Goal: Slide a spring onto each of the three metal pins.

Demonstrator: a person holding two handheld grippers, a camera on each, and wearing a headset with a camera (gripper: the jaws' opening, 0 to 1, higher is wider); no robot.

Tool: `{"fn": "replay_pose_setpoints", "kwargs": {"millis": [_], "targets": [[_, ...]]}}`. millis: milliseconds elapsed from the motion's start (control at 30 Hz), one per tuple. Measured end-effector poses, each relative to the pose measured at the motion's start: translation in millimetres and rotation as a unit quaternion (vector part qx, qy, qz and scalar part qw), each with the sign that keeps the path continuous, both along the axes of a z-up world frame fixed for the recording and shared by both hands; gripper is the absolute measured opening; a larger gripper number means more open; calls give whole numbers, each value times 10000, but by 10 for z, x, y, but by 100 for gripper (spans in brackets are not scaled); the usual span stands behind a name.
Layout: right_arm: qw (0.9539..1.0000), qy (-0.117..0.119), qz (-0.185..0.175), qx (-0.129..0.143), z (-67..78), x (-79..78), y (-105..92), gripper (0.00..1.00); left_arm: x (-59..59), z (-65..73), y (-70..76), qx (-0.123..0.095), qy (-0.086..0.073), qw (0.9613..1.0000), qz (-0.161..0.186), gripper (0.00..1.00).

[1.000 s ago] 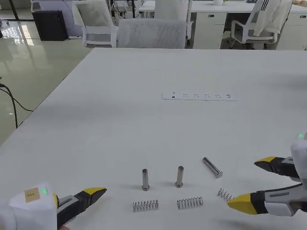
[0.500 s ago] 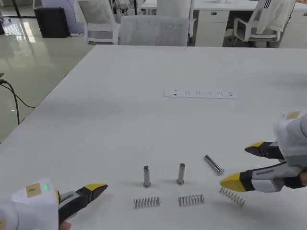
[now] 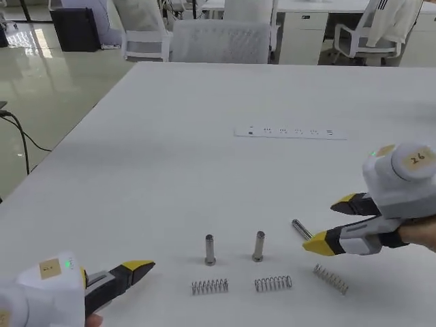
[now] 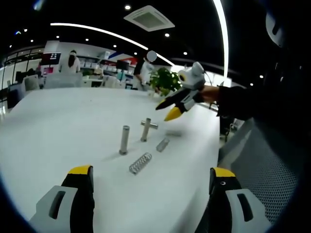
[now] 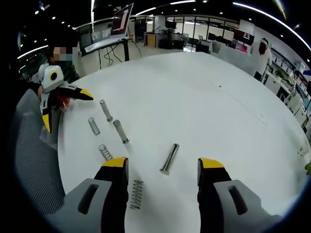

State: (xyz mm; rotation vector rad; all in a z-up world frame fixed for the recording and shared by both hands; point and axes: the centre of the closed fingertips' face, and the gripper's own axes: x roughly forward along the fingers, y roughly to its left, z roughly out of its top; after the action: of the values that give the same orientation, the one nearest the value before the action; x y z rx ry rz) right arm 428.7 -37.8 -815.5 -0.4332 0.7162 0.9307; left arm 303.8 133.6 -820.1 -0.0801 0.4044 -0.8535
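Springs (image 3: pixel 210 287) lie three in a row on the white counter (image 3: pixel 204 136), near the two upright pins (image 3: pixel 210 250). A third pin (image 3: pixel 298 227) lies flat farther right, between the wide-open, empty jaws of the right gripper (image 3: pixel 319 223). The left gripper (image 4: pixel 150 171) hovers near left, also open and empty.

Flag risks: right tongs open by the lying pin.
1. The lying pin is round and loose; a jaw of the open right tongs could set it rolling.
2. The nearest upright pin stands close; a sweep may topple it.
3. The spring beside the tongs could get pushed away.
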Motion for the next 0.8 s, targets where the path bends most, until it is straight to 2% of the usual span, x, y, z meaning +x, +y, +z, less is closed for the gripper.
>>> {"fn": "replay_pose_setpoints", "kwargs": {"millis": [333,600,800], "targets": [[9997,63,34,-221,-73,87,108,47,6,-4,7,1,5,10000,27,96],[9995,131,-1,-286,-101,192,168,40,11,-10,12,10,9,10000,34,95],[9991,95,-59,-419,-135,257,217,34,12,-8,15,-8,17,10000,46,95]]}}
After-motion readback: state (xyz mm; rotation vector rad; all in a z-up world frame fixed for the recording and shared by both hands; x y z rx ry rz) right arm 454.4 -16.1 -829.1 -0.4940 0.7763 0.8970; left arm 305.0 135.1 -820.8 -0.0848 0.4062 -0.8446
